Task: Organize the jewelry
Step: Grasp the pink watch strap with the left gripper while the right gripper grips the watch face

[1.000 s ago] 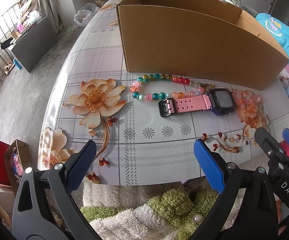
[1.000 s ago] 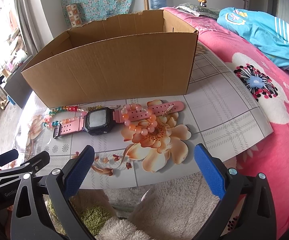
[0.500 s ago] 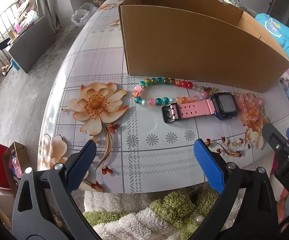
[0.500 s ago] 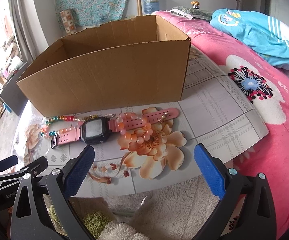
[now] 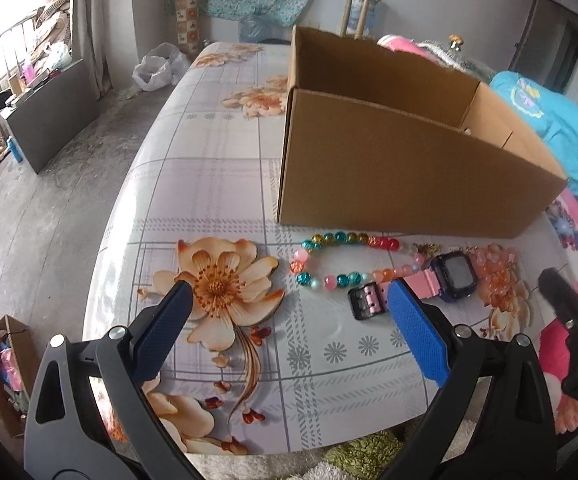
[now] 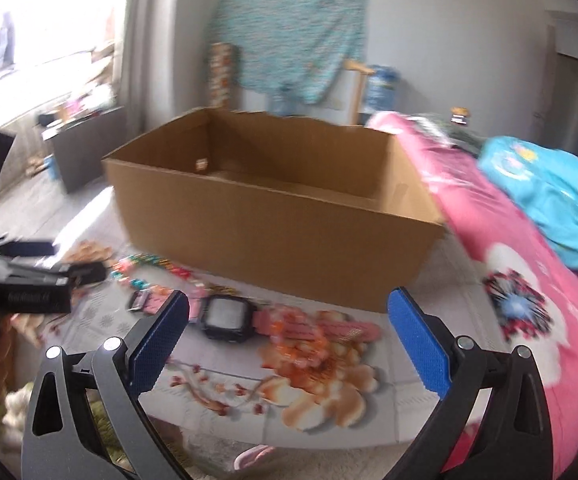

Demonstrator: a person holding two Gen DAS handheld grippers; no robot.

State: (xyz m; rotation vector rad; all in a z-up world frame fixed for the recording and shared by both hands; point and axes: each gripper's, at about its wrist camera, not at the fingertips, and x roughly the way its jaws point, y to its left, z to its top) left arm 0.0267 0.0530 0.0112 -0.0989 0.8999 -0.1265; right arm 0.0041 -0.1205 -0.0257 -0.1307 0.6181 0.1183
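Note:
A pink-strapped watch with a dark face (image 5: 451, 275) (image 6: 225, 313) lies on the floral table in front of an open cardboard box (image 5: 405, 184) (image 6: 281, 236). A multicoloured bead bracelet (image 5: 329, 259) (image 6: 145, 270) lies left of the watch. An orange-pink bead bracelet (image 5: 497, 268) (image 6: 301, 334) lies over the watch's right strap. My left gripper (image 5: 289, 312) is open and empty, above the table's near part. My right gripper (image 6: 289, 320) is open and empty, hovering near the watch and the orange bracelet.
The floral tablecloth (image 5: 209, 184) ends at a near edge above a fluffy rug (image 5: 361, 452). A pink bed cover (image 6: 529, 280) with blue clothing (image 6: 561, 200) lies to the right. The floor and a dark cabinet (image 5: 49, 120) are at the left.
Both grippers have moved forward over the table toward the jewelry and tilted upward. The right wrist view is now blurred by motion. Both stay open.

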